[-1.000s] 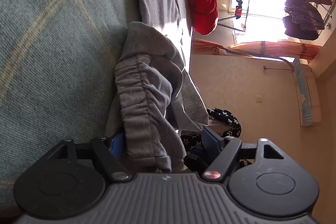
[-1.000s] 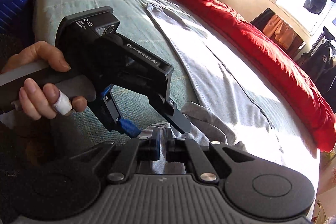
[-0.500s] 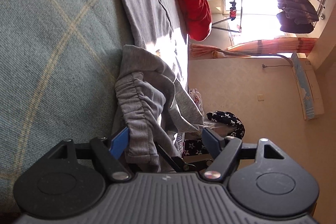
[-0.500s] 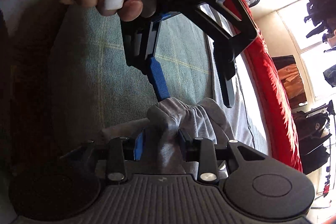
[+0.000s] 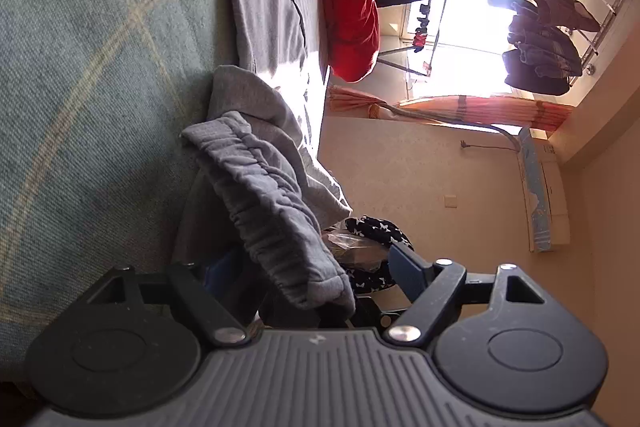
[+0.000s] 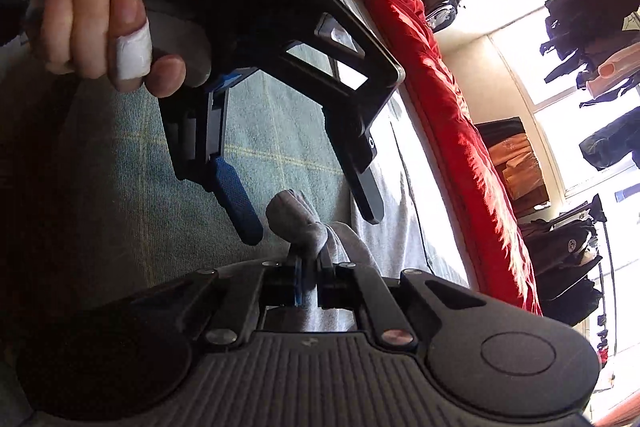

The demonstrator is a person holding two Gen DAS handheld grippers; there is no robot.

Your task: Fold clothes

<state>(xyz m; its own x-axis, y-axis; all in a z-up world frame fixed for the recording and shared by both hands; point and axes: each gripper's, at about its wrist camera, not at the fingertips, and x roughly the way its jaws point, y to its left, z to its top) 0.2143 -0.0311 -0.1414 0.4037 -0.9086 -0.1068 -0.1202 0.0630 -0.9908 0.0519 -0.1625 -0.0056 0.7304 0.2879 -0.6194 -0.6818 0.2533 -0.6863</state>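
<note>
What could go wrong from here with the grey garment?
1. The right gripper pinches only a small bunch of the grey garment; it may slip out once pulled.
2. The left gripper has its jaws opening around the elastic waistband, with no grip there, so the garment could sag off the bed edge.

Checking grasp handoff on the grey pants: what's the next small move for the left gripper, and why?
Probably close the left gripper on the waistband. Its jaws are opening and stand wide with the gathered band of the grey pants between them, untouched, while the right gripper is already shut on the bunched cloth. A second grip lets the pants be spread.
</note>
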